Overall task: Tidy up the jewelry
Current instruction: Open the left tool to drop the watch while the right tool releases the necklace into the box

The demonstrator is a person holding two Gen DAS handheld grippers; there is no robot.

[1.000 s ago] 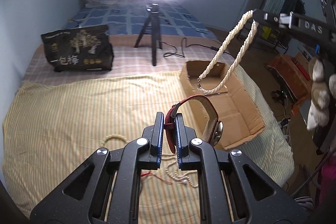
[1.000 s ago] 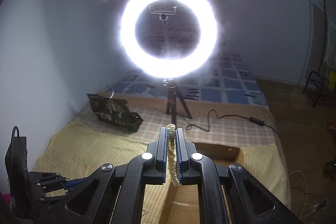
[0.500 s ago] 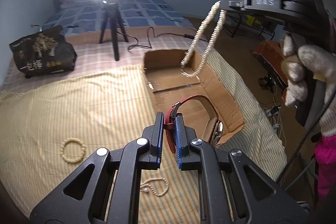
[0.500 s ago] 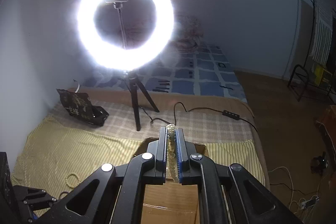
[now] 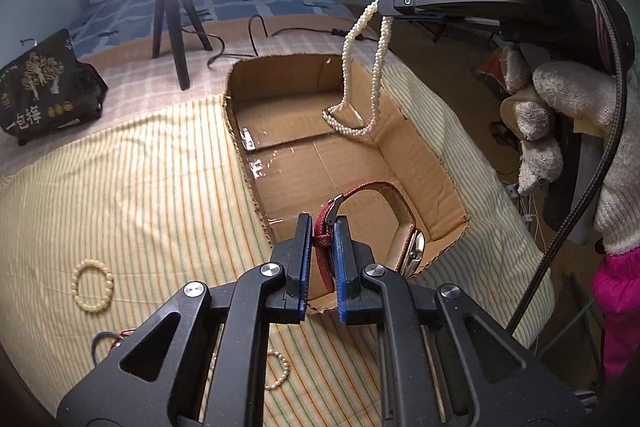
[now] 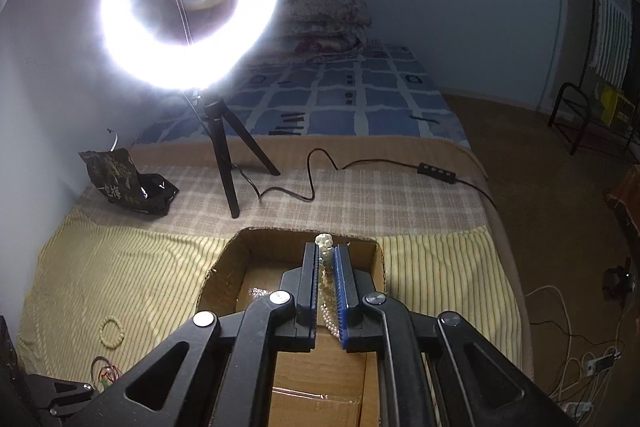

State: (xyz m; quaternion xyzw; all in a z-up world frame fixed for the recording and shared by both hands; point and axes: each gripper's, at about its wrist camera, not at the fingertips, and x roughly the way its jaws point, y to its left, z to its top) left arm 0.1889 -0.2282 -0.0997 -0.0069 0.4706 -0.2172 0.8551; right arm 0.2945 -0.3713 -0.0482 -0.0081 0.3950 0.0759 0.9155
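My left gripper [image 5: 323, 227] is shut on the red strap of a wristwatch [image 5: 400, 223] and holds it over the near end of an open cardboard box [image 5: 424, 167]. My right gripper [image 6: 327, 259] is shut on a white pearl necklace [image 5: 360, 79], which hangs in a long loop over the far part of the box [image 6: 224, 267]. The right gripper also shows in the left wrist view [image 5: 400, 9], high at the right, in a gloved hand. The necklace's top shows between its jaws [image 6: 325, 247].
A cream bead bracelet [image 5: 93, 286] [image 6: 112, 333], a smaller bead loop [image 5: 276, 371] and red and blue cords [image 5: 108, 341] lie on the yellow striped cloth [image 5: 140, 187]. A ring light on a tripod [image 6: 188, 3] and a black bag [image 5: 44, 91] stand behind.
Both grippers have moved right, over the box. The watch now hangs above the box's near end, and the necklace has come lower into its far part.
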